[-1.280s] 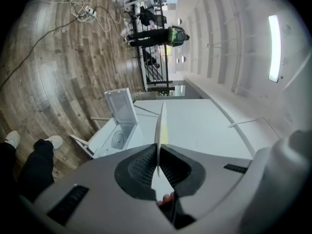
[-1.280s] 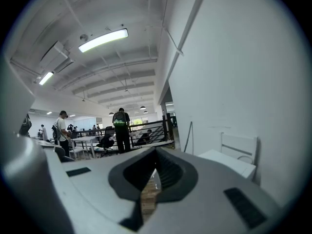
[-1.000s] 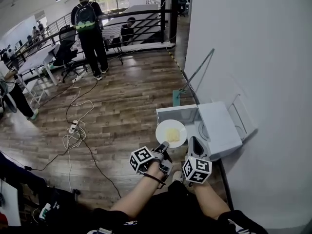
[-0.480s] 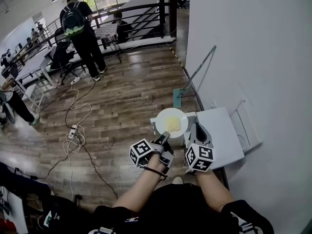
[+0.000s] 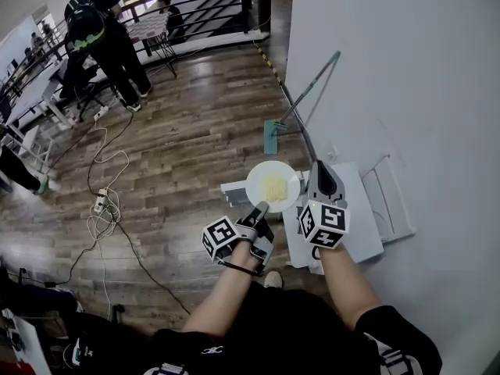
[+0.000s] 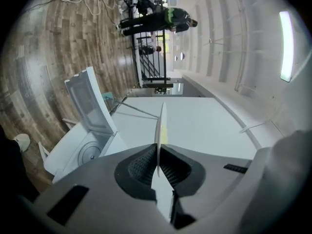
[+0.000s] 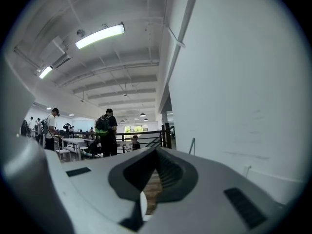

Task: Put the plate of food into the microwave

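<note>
While the round white plate (image 5: 256, 180) hangs just outside the oven, the left claw (image 5: 260, 208) is its only support. Its jaws are clamped on the near rim, which shows edge-on between the ribbed pads in the left gripper view. The plate is roughly level in the head view, with pale yellow food (image 5: 274, 187) heaped at its centre. Just right of the plate, the right claw (image 5: 323, 169) has its jaws together with nothing between them. It sits above the white box-shaped microwave (image 5: 359, 217), which appears to stand on the brown wood-plank floor (image 5: 180, 131). Its door (image 5: 233, 187) is swung open and the round turntable (image 6: 90, 153) is visible inside. The plate is not yet in the cavity.

Risks (judged):
- The pinch is on one side of a thin rim, with the load out beyond the pads. A wrist dip or jolt on the way down could let the rim pivot or slip, and the food would slide off.
- The cavity is low. The far rim could clip the door edge or the opening's frame if the plate goes in tilted or off-line.
- The right claw is close beside the plate and could knock it.

Surroundings, left to right:
- White cables with a power strip (image 5: 100, 203) lie on the floor, well apart from the work.
- A person with a dark backpack (image 5: 90, 26) stands far off.
- A long-handled mop with a teal head (image 5: 273, 137) leans beyond the microwave, near but not across the opening.
- A white flat frame (image 5: 391, 194) rests at the plain white wall (image 5: 406, 69).

Nothing visible blocks the opening except the door itself.
</note>
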Demonstrator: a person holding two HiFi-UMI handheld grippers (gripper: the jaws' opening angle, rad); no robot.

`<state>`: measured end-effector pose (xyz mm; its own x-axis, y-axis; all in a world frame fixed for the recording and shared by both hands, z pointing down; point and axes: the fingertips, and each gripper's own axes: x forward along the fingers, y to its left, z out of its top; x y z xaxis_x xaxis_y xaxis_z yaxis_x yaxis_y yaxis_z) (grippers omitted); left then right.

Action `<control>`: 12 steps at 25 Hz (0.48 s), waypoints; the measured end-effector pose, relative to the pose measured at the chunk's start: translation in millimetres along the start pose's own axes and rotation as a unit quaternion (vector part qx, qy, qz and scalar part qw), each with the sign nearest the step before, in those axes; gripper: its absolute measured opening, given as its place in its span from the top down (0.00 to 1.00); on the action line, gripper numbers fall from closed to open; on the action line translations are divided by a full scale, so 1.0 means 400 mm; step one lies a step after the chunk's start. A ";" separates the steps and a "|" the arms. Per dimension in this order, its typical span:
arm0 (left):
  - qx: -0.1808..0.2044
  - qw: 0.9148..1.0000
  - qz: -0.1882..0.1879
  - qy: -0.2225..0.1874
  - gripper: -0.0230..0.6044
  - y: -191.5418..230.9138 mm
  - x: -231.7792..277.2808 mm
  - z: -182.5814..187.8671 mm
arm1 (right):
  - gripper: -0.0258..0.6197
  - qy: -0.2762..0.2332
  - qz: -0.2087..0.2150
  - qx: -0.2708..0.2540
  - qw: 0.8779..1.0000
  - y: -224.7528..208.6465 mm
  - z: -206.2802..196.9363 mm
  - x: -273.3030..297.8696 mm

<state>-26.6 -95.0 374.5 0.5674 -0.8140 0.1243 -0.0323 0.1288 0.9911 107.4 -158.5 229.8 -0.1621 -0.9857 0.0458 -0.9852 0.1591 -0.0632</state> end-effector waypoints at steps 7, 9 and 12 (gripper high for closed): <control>-0.002 0.998 0.034 0.043 0.95 0.147 0.014 -0.023 | 0.94 0.044 0.003 -0.026 0.999 0.006 -0.126 0.037; -0.005 0.998 0.044 0.055 0.95 0.213 0.026 -0.020 | 0.94 0.062 0.003 -0.029 0.998 0.007 -0.191 0.049; -0.010 0.996 0.057 0.075 0.95 0.323 0.035 -0.024 | 0.94 0.081 0.002 -0.031 0.996 0.008 -0.296 0.047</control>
<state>-14.9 -84.4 503.7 0.6779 -0.6998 0.2252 -0.0878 0.2270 0.9699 94.5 -169.9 348.4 -0.1672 -0.9643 0.2054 -0.9854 0.1703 -0.0028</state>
